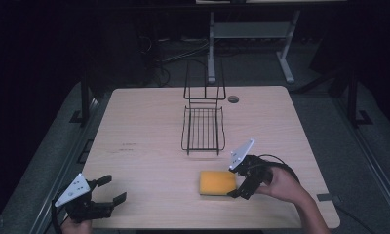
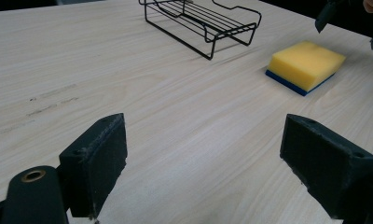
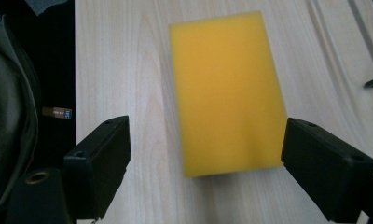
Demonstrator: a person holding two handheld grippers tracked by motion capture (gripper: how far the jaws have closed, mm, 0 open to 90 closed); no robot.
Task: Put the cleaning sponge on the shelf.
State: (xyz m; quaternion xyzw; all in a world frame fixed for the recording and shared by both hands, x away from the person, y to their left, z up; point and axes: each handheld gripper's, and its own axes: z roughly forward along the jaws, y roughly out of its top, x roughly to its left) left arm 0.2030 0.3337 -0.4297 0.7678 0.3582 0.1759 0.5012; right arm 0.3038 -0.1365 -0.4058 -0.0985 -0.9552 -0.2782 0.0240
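On the table lies a yellow, blue-backed sponge (image 2: 307, 64).

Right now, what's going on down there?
Right gripper open, jaws straddling the near end of the yellow sponge. Left gripper open, idle at table corner. Wire rack behind, nothing blocking.

Yellow sponge (image 2: 307, 62) with blue underside, black wire rack (image 1: 203, 127), pale wood-grain table (image 1: 144, 161)

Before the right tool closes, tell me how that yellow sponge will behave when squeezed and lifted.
The sponge looks like soft foam, so it will probably compress between the open jaws of the right tool rather than slip. It is likely light for its size. Lying flat on the table with a blue base layer, it should not roll.
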